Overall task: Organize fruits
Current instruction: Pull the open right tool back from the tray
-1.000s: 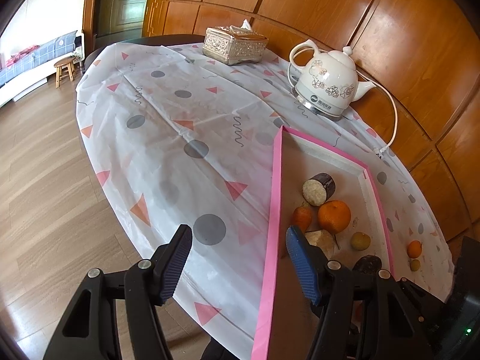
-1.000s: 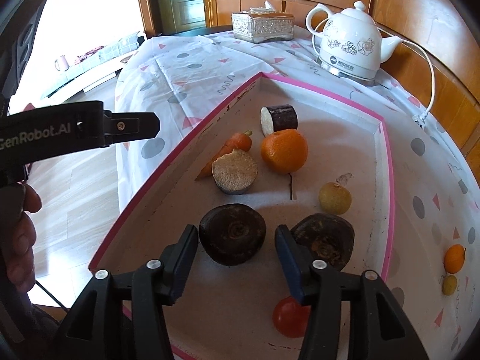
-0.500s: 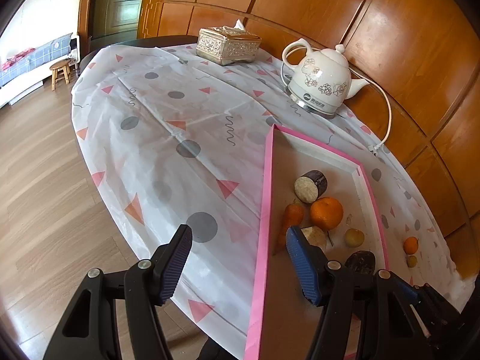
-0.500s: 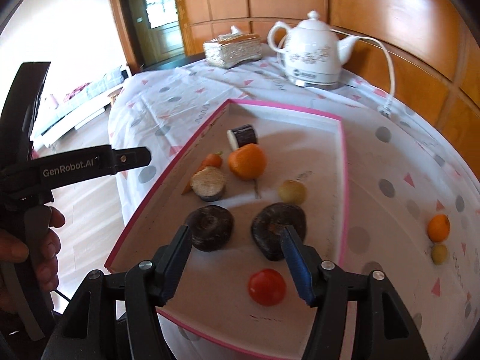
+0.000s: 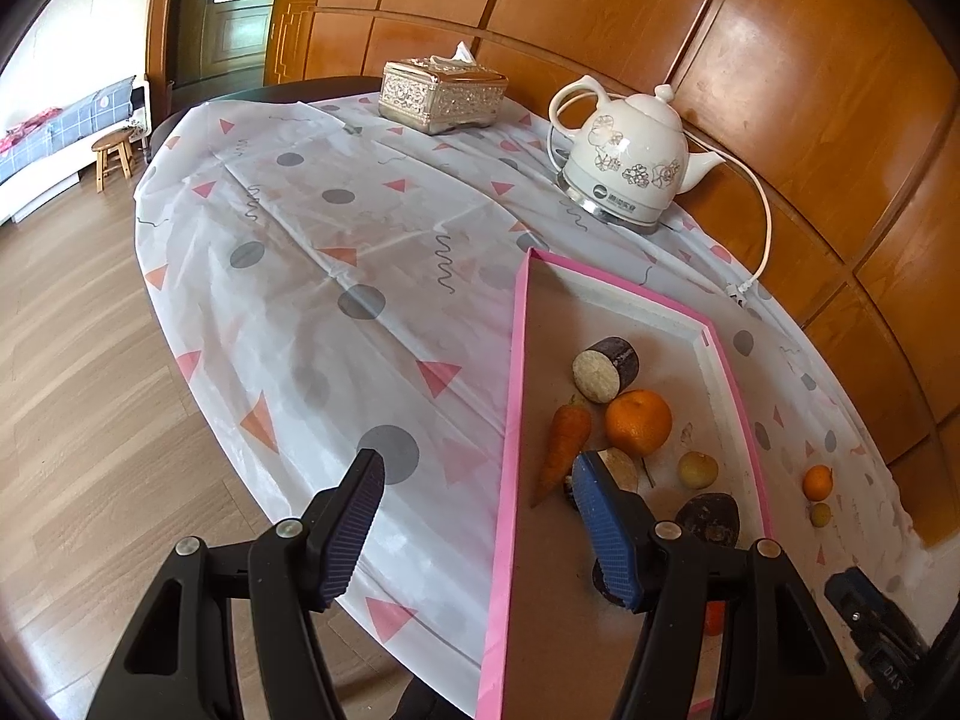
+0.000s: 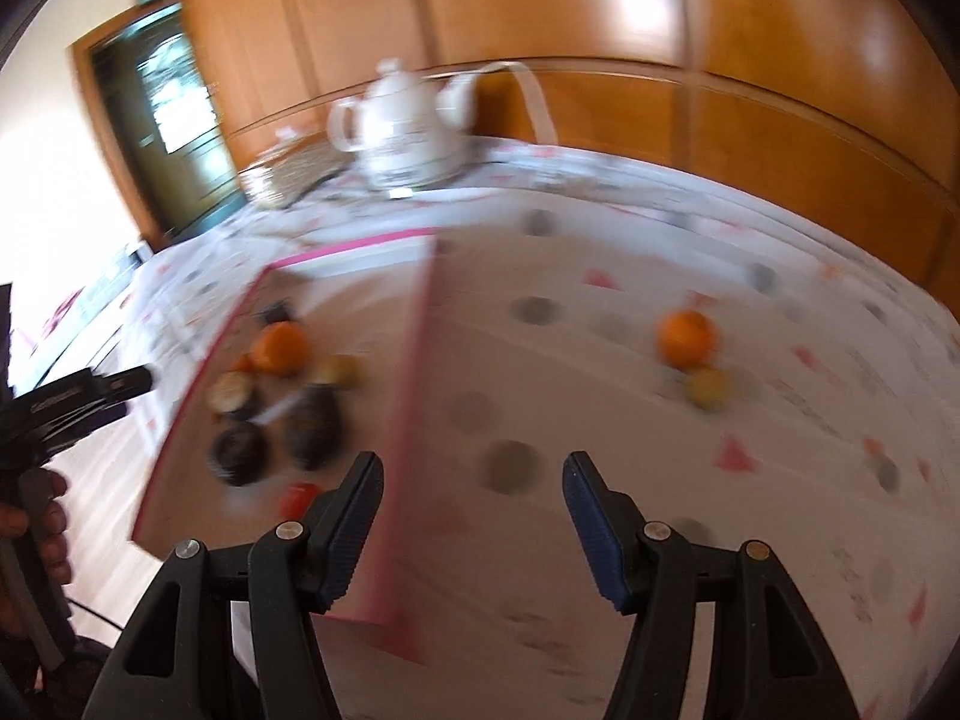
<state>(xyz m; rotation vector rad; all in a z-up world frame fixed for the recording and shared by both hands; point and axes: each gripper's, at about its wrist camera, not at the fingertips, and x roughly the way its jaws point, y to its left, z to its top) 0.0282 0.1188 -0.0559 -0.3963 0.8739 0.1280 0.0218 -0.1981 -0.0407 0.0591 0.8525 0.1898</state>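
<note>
A pink-edged tray (image 5: 515, 396) (image 6: 414, 360) lies on the patterned tablecloth. It holds an orange (image 5: 637, 422) (image 6: 279, 348), a carrot (image 5: 564, 441), a cut dark root piece (image 5: 606, 361), a small yellowish fruit (image 5: 698, 469), dark round pieces (image 5: 708, 517) (image 6: 240, 453) and a red tomato (image 6: 298, 495). Outside the tray, on the cloth, sit a small orange (image 6: 685, 337) (image 5: 817, 482) and a small yellow-green fruit (image 6: 708, 387) (image 5: 820, 514). My left gripper (image 5: 477, 492) hangs open over the tray's left rim. My right gripper (image 6: 474, 492) is open and empty, over the cloth just right of the tray; this view is blurred.
A white floral kettle (image 5: 630, 171) with its cord stands at the back by the wood-panelled wall (image 5: 810, 90). A silver tissue box (image 5: 443, 95) sits farther back. The table's rounded edge drops to wooden floor (image 5: 72, 390) on the left. A hand (image 6: 36, 516) holds the left gripper.
My right gripper has swung right, from over the dark pieces in the tray to the cloth beside it, rolling as it went and opening slightly. The left gripper's view shifted only a little.
</note>
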